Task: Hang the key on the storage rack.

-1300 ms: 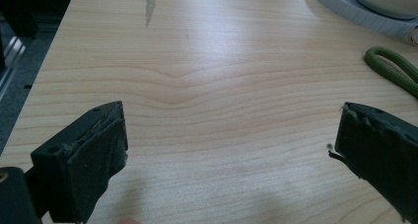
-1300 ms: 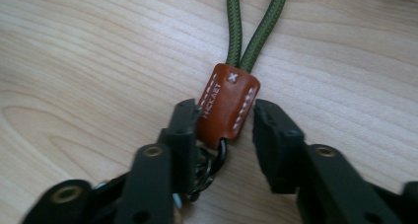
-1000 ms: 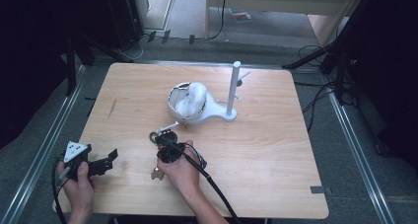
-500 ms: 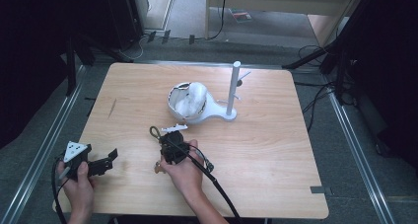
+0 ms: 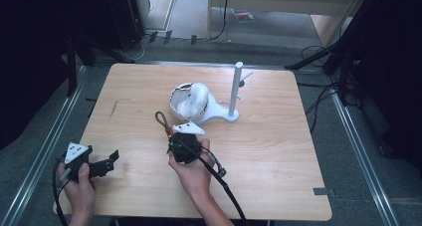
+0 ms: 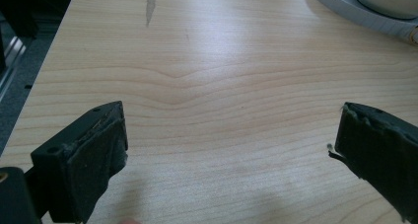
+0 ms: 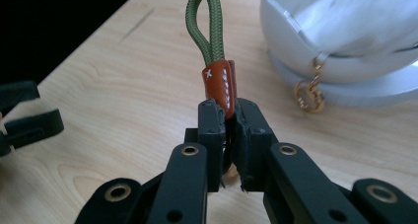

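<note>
The pale wooden counter (image 5: 278, 151) takes up most of the room in front of me, its grain running lengthwise and a dark streak (image 5: 113, 109) near its far left part. Beyond the middle stands a white stand (image 5: 221, 111) with a flat base and an upright post (image 5: 236, 89) bearing short pegs; a white bowl (image 5: 189, 102) with something pale and crumpled inside sits on that base. Small gold rings (image 7: 309, 94) hang at the bowl's lower edge, just above the base.

The right tongs (image 7: 228, 116), held near the middle of the counter just short of the bowl, are pinched tight on a key strap (image 7: 217, 68). The strap is an olive-green braided cord doubled into a narrow loop, its two ends bound in a reddish-brown leather sleeve with white stitching and a small stitched cross. The tongs grip the sleeve's lower end, and the loop stands up and away from them, pointing toward the far left. Whatever hangs below the sleeve is hidden between the jaws.

The left tongs (image 6: 226, 155) rest low at the near left corner, spread wide with nothing between them, bare wood showing in the gap.
</note>
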A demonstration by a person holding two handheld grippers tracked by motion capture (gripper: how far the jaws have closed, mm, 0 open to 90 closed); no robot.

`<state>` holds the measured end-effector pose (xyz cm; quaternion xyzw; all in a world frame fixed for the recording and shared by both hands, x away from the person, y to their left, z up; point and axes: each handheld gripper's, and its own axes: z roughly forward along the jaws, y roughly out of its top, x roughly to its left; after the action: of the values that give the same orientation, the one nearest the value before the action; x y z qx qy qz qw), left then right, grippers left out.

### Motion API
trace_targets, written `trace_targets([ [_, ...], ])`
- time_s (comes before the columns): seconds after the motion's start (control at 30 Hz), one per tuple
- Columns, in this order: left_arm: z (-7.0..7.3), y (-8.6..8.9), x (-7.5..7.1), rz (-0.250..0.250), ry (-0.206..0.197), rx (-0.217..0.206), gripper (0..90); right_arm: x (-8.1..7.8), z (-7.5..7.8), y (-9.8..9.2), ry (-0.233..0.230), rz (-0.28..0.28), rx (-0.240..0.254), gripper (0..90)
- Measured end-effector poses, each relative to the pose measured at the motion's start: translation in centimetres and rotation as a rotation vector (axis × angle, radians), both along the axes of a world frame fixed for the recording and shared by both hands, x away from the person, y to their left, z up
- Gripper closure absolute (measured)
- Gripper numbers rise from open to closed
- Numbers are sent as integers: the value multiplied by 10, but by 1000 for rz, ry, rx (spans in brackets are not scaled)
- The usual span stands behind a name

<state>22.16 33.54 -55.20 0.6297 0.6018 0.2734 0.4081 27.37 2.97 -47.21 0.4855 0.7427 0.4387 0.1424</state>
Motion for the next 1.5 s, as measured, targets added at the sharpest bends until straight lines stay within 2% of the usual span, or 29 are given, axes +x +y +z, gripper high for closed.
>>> trace_targets([
  [0.17, 0, 0, 0, -1, 0, 4, 0, -2, 8, -9, -56, -5, 36, 840],
  [0.63, 0, 0, 0, 0, -1, 7, 0, -9, 24, -36, -254, -37, 133, 840],
  [0.9, 0, 0, 0, -1, 2, 7, 0, -10, 32, -53, -332, -63, 180, 840],
  [1.23, 0, 0, 0, -2, 3, 8, 0, -11, 39, -75, -384, -112, 210, 840],
  [1.5, 0, 0, 0, -3, 4, 10, 0, -13, 42, -96, -405, -158, 224, 839],
])
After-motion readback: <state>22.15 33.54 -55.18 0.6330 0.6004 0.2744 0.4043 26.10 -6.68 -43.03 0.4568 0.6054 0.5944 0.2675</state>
